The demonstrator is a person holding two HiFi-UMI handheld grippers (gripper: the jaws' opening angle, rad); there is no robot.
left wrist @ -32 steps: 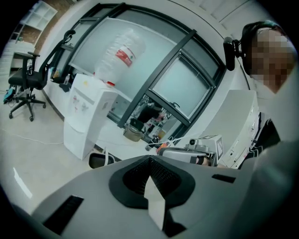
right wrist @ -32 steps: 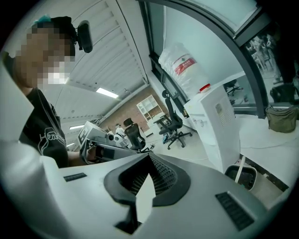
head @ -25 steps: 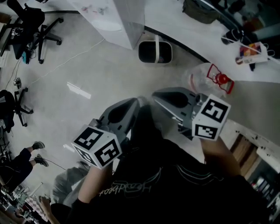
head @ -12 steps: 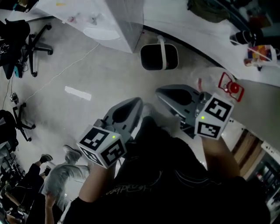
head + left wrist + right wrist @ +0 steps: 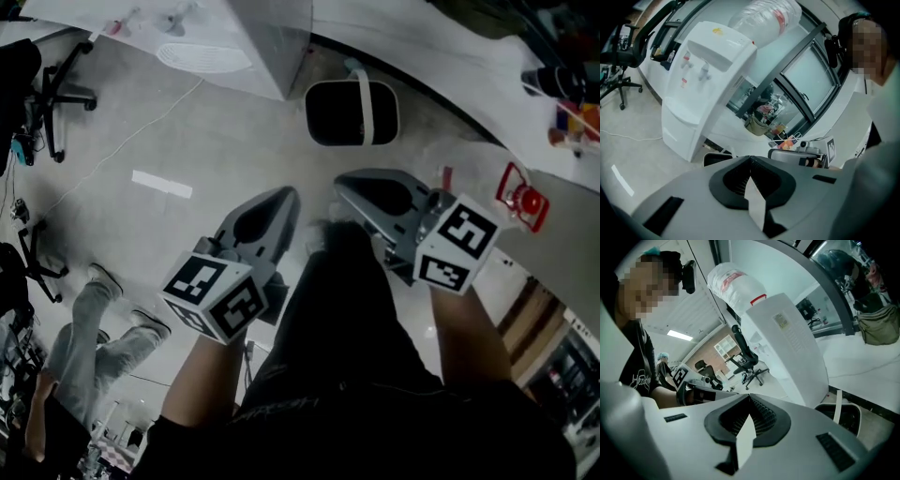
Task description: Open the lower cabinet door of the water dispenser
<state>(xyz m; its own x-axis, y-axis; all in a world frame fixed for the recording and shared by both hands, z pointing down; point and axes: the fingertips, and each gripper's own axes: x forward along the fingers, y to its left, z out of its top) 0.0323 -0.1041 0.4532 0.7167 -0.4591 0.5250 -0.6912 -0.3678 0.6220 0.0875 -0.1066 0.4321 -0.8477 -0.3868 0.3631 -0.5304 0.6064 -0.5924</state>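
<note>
Left claw and right claw both clenched, empty. Water dispenser at 12 o'clock, well apart from both. Bin beside it, 1 o'clock.

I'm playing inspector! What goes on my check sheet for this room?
Surface: pale grey floor, with a bright light patch on it.
Job's things: water dispenser with a bottle on top; its lower door looks shut.
Clutter: black bin with a white handle, beside the dispenser; red lantern at the right.
Grippers: left gripper and right gripper both have their jaws together and empty, apart from the dispenser.
Cables: white cable lying on the floor.
Surroundings: office chair; a person's legs.
</note>
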